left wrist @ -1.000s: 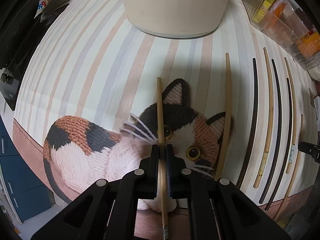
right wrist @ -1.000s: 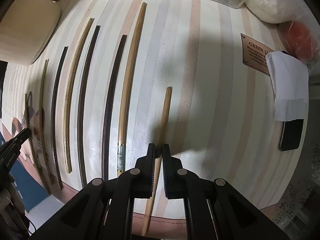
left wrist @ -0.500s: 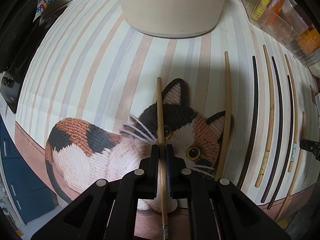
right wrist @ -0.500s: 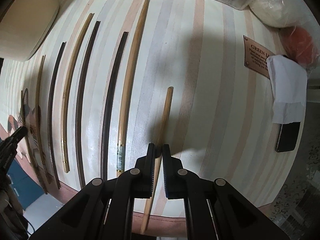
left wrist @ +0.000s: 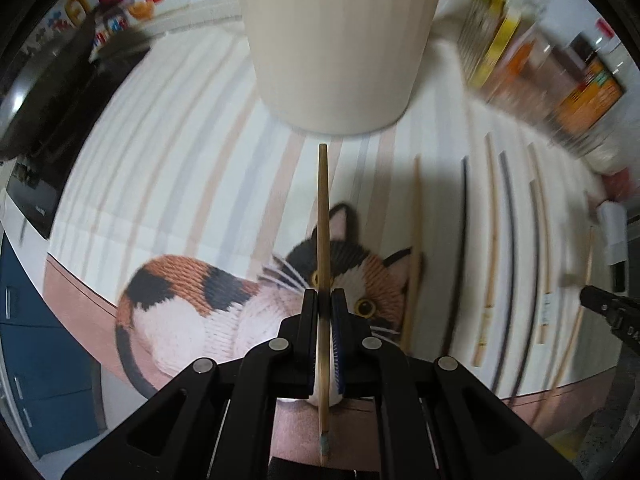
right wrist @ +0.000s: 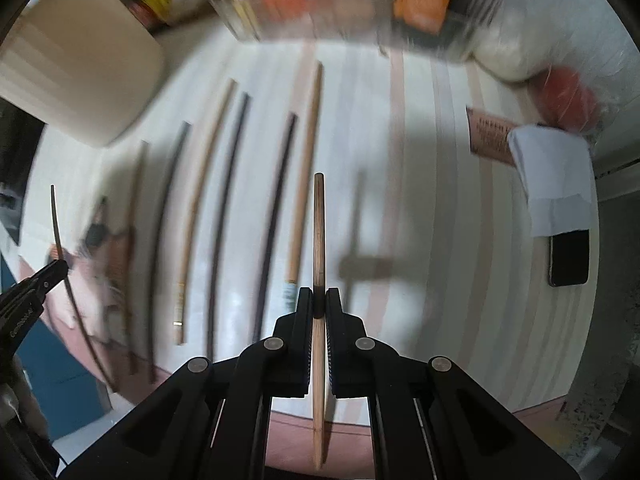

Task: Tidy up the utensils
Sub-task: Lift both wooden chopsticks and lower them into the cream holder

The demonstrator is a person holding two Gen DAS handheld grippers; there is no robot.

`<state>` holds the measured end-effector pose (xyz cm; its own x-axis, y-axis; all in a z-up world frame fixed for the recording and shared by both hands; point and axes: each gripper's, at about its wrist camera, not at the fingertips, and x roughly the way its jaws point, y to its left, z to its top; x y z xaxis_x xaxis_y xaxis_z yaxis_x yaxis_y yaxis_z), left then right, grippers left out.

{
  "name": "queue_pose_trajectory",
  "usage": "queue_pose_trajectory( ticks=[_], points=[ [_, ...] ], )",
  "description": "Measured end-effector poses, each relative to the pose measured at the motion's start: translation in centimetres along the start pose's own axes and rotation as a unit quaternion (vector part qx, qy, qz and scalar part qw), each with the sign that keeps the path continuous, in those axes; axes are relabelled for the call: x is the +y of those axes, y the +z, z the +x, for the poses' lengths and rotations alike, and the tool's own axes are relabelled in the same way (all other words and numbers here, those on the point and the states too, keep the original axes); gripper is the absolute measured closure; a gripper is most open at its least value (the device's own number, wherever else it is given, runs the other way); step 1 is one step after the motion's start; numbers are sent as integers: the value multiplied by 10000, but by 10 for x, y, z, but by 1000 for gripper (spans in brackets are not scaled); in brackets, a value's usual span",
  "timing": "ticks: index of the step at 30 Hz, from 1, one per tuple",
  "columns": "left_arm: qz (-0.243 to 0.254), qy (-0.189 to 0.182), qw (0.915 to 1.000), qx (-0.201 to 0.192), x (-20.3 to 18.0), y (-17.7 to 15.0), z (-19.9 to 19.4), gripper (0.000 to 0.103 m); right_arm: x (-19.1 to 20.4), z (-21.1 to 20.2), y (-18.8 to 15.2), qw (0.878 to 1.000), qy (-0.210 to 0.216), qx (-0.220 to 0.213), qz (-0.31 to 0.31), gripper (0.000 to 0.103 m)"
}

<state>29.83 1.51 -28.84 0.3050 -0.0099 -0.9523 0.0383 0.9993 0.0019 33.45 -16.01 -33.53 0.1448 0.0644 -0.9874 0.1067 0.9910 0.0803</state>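
Here, nearest the left wrist lens, the left gripper [left wrist: 325, 300] is closed tight on a pale bamboo chopstick [left wrist: 323, 216], pinched near its thick end — shaft running straight ahead, tip aimed at the base of the cream holder cup [left wrist: 336, 40]. The stick appears lifted clear of the cat-print mat [left wrist: 192, 304] below it. The right gripper [right wrist: 319, 300] is likewise clamped on a brown wooden chopstick [right wrist: 319, 232], held off the desk [right wrist: 440, 240]; its shadow falls on the striped cloth just to the right.

Middle ground: the remaining loose chopsticks [right wrist: 224, 216] lie in a rough row on the cloth, light and dark alternating, roughly parallel, apart from one another. From the right wrist view, the other gripper with its own stick shows at the far left edge.

Far: the cup stands upright at the back of the mat; clear storage bins [left wrist: 540, 72] with packets along the rear edge, blurred. A phone [right wrist: 570, 258] and folded white paper [right wrist: 554, 176] sit well off to the right.

Step in hand, as judged: both sticks picked up, transport to the cup beginning. Next move calls for raising each stick above the cup rim — rim is out of frame, so height is unconfirmed — tipping it tip-down, and releasing inside. Risk: striking the cup wall and nudging it.
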Motion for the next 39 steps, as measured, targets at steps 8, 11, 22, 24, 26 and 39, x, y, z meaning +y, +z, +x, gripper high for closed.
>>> queue_pose_trajectory(
  ticks=[8, 11, 22, 24, 26, 39],
  points=[
    [-62, -279, 9960, -842, 10, 4, -76, 99, 25, -75, 2, 9940, 474, -965, -194, 97],
    [-116, -384, 9912, -1263, 13, 16, -110, 100, 30, -108, 14, 9877, 678, -1382, -275, 97],
    [-335, -798, 9652, -2468, 38, 74, -223, 103, 82, -234, 73, 9464, 1424, -2825, -652, 97],
    [-354, -804, 9601, -2654, 42, 87, -240, 103, 92, -257, 87, 9385, 1549, -2995, -742, 97],
    [-363, -767, 9553, -2831, 45, 101, -253, 103, 104, -280, 99, 9295, 1600, -3210, -863, 97],
    [-746, -395, 9573, -2766, 81, 140, -236, 103, 165, -305, 167, 9139, 1408, -3633, -1136, 97]
  ],
)
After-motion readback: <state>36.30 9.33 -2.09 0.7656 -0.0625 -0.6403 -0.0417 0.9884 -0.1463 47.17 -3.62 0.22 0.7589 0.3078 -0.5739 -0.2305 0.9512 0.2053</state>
